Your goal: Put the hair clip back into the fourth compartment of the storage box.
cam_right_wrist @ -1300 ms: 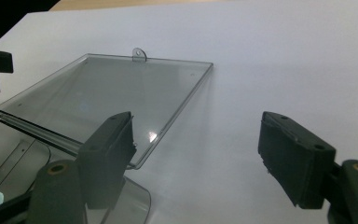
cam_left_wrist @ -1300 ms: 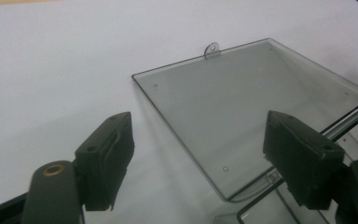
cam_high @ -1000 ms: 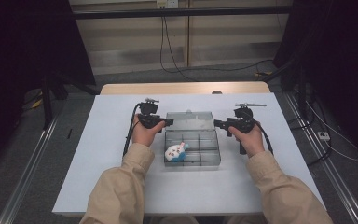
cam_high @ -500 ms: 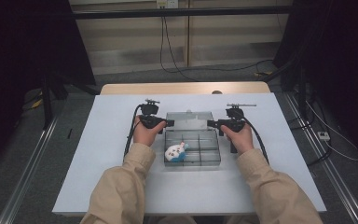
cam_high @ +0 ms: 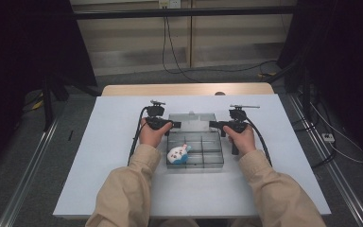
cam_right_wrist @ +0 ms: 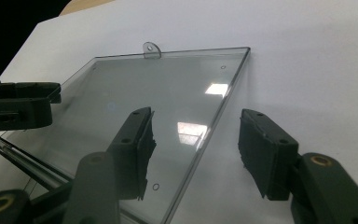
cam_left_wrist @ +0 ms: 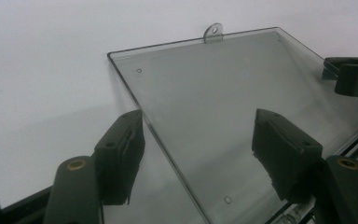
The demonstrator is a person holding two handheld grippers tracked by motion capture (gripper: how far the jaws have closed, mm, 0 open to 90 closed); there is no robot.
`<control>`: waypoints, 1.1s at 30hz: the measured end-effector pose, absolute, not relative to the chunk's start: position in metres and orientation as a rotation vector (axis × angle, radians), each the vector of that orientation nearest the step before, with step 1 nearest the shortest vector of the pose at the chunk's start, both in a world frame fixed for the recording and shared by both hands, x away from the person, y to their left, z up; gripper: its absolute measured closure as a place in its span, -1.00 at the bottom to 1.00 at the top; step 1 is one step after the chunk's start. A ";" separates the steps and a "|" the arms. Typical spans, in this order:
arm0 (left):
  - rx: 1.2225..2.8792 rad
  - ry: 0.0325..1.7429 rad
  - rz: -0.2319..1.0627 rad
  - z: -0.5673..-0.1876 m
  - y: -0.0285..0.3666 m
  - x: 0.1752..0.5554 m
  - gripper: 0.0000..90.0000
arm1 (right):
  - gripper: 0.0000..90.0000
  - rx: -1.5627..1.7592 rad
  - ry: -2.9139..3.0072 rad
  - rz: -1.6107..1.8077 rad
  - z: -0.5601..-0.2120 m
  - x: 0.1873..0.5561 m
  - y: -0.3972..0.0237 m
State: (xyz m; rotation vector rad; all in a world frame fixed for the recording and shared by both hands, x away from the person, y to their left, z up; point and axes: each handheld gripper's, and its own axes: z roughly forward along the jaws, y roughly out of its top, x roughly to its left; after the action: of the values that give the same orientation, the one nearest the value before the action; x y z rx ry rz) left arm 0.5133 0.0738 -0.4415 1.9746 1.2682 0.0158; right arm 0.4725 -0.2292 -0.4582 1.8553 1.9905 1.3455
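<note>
Now right gripper (cam_high: 215,125) nearer lid (cam_high: 192,118) (jaws closing, edge between).

Toy (cam_high: 178,154) details (box compartment) too small.

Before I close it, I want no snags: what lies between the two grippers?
In the high view, the clear lid of the box, lying open flat, spans between left gripper and right gripper.

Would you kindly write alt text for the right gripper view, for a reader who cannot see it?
The right gripper straddles the side edge of a clear plastic lid lying open on a white table, its black jaws apart, one over the lid and one beyond its edge. The left gripper reaches in at the lid's opposite side.
</note>
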 end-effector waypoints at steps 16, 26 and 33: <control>1.938 1.289 0.001 -0.446 0.074 0.516 -0.30 | 0.02 1.894 1.970 1.388 -0.463 0.478 -0.228; 1.916 1.317 -0.011 -0.449 0.069 0.517 -0.36 | 0.02 1.912 1.974 1.403 -0.464 0.478 -0.227; 1.904 1.328 -0.053 -0.450 0.068 0.520 -0.37 | 0.06 1.916 1.986 1.403 -0.463 0.480 -0.227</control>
State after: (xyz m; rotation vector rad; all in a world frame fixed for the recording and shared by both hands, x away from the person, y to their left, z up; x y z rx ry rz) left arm 0.5197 0.0681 -0.4501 1.9037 1.3281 -0.0525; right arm 0.4804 -0.2269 -0.4635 1.9158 1.9863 1.4035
